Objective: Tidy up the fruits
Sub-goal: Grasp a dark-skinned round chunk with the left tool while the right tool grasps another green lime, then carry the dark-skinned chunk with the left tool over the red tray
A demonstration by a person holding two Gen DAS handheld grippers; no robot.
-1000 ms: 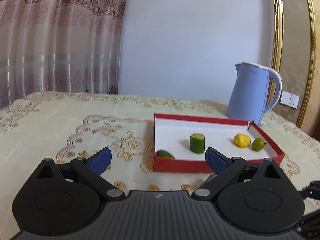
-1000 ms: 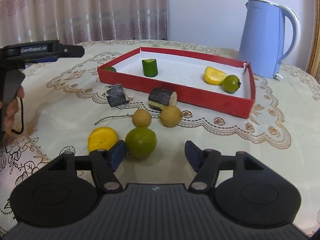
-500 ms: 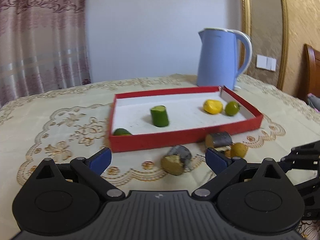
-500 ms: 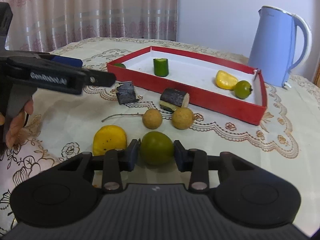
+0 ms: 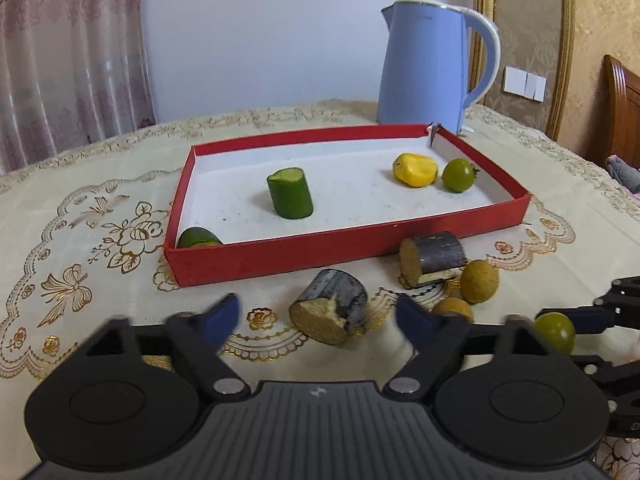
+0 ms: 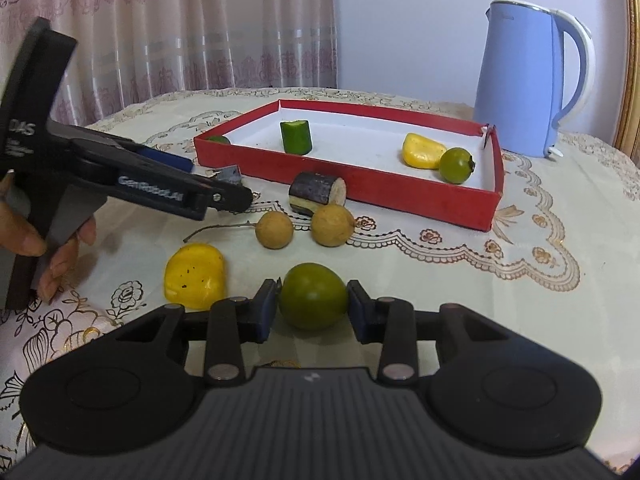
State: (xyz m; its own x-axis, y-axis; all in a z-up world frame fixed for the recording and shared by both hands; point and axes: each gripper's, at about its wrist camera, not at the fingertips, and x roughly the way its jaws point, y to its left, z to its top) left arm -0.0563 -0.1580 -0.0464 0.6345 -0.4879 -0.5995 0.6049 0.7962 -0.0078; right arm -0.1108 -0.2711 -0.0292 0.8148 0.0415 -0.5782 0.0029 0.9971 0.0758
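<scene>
My right gripper (image 6: 312,308) is shut on a round green fruit (image 6: 313,300), just above the tablecloth; that fruit also shows in the left wrist view (image 5: 555,333). My left gripper (image 5: 316,320) is open around a dark sugarcane piece (image 5: 330,306) on the cloth. A red tray (image 5: 280,254) holds a cucumber piece (image 5: 290,198), a yellow fruit (image 5: 415,169), a small green fruit (image 5: 458,175) and a green piece (image 5: 198,237) in its near left corner. Loose on the cloth are a second cane piece (image 6: 317,193), two longans (image 6: 274,229) and a yellow fruit (image 6: 195,276).
A light blue kettle (image 5: 430,64) stands behind the tray's far right corner. The left gripper's body (image 6: 132,176) and the hand holding it fill the left of the right wrist view. Curtains hang behind the table.
My right gripper closed on the green fruit and lifted it slightly. My left gripper swung right and came down around the nearer cane piece.
</scene>
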